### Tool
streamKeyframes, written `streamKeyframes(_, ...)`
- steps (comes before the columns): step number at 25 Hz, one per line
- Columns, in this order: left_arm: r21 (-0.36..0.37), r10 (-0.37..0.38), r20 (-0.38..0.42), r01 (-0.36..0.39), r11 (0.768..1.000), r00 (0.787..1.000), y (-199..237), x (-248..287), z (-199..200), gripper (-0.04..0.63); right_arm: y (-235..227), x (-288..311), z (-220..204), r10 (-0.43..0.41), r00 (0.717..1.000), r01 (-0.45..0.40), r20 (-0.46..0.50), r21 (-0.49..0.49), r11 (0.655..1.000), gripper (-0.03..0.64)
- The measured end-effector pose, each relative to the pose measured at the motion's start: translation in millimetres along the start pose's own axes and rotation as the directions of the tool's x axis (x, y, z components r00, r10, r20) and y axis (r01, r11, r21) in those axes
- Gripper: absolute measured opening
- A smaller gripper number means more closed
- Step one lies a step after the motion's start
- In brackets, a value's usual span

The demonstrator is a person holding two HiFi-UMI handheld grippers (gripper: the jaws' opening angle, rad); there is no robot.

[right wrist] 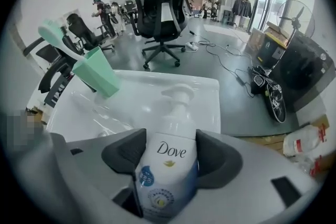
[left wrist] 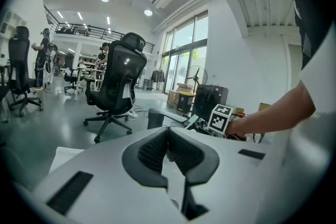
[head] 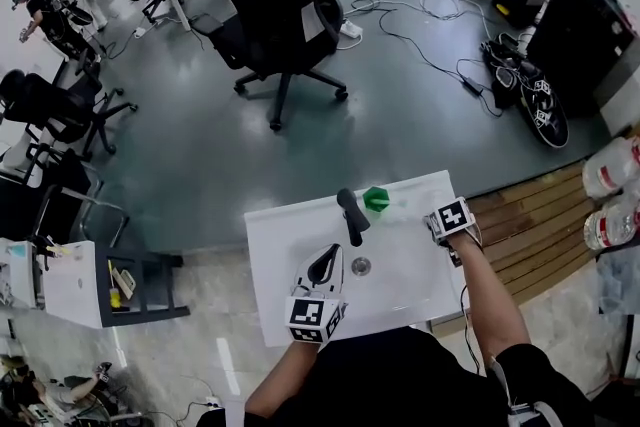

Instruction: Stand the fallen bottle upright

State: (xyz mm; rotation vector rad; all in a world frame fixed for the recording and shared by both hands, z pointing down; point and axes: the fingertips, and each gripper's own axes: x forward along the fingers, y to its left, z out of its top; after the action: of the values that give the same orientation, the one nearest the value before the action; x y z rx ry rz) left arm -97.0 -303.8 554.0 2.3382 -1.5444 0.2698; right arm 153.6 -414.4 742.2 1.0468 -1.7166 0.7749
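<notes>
A white Dove pump bottle [right wrist: 169, 165] sits between the pads of my right gripper [right wrist: 167, 152], which touch its body on both sides. Its pump head [right wrist: 177, 94] points toward the far edge of the white sink top [right wrist: 136, 97], and the bottle seems to lie on that top. In the head view my right gripper [head: 443, 218] is at the sink top's right edge, and the hand hides the bottle. My left gripper [head: 326, 267] hovers over the near left part of the top; its jaws [left wrist: 168, 147] are shut with nothing between them.
A green cup [head: 376, 199] and a black faucet [head: 350, 215] stand at the back of the sink top [head: 285, 250], with a drain [head: 361, 266] in the middle. A black office chair [head: 285, 5] and cables are on the floor beyond. Wooden boards [head: 530, 225] lie at the right.
</notes>
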Motion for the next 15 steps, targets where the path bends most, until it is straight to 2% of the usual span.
streamKeyframes(11, -0.022, -0.034, -0.007, 0.034, 0.999, 0.999, -10, -9, -6, 0.018, 6, 1, -3, 0.009, 0.999, -0.011, -0.032, -0.071, 0.997, 0.301)
streamKeyframes(15, -0.028, -0.042, 0.003, 0.042, 0.999, 0.999, -16, -13, -2, 0.018, 4, -1, -4, 0.021, 0.999, -0.023, -0.025, -0.069, 0.997, 0.296)
